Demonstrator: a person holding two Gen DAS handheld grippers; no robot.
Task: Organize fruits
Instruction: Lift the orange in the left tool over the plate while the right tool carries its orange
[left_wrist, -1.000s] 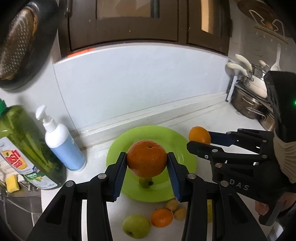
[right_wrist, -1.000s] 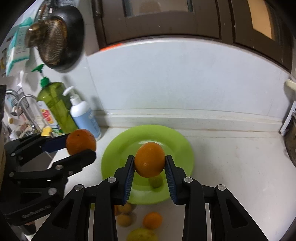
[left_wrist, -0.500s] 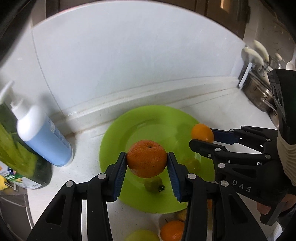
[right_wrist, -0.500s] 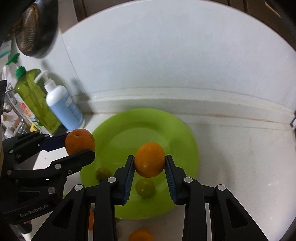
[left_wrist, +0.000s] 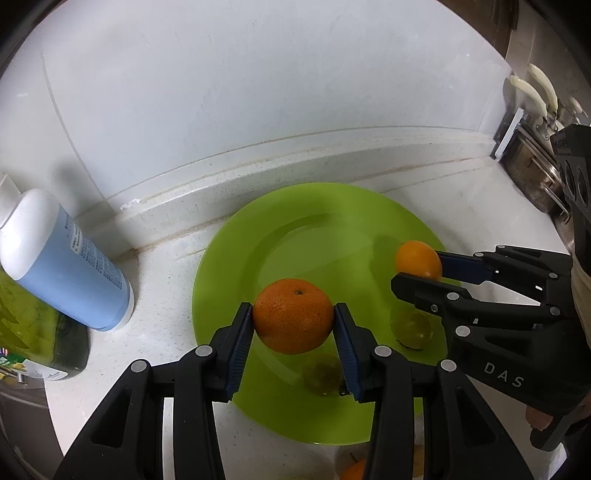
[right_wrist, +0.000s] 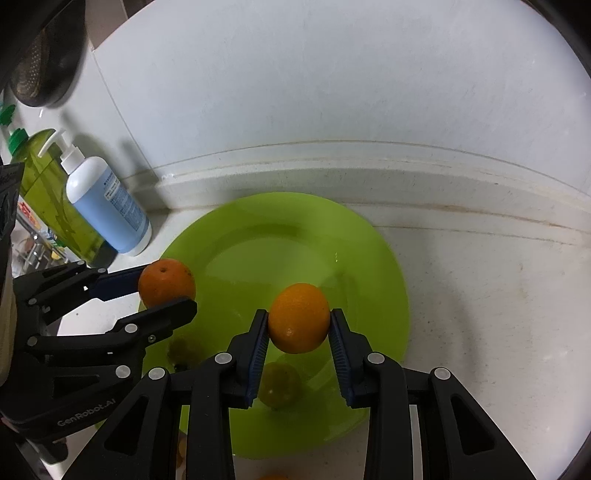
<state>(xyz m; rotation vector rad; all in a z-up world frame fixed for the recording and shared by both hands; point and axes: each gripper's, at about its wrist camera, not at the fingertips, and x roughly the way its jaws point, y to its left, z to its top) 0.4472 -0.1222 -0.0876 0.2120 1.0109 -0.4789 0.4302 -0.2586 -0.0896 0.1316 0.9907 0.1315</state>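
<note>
At the far left a blue pump bottle (right_wrist: 107, 210) stands on the white counter (right_wrist: 480, 295) against the wall, with a green detergent bottle (right_wrist: 48, 184) just beside it; both sit clear of the plate, so they should not get in your way. Next comes your left gripper (left_wrist: 293, 321), clamped on a darker, dimpled orange (left_wrist: 293, 320), its blue pads pressing the fruit's two sides so it hangs free above the left half of the lime-green plate (left_wrist: 236, 258), stem dimple facing up. The gripper tilts steeply downward, which suits lowering the fruit onto the plate rather than dropping it. The plate itself looks bare; the dull round shapes on it look like reflections of the held fruit. To the right, your right gripper (right_wrist: 298, 319) is closed on a smaller, smoother orange (right_wrist: 298, 318), held above the plate's centre-right, well apart from the first, which leaves each fruit its own landing spot. At the bottom edge of both views, slivers of other fruit lie on the counter, mostly hidden behind the grippers, likely awaiting their turn. Round fruit may roll once released, so a spot away from the rim seems wise.
</note>
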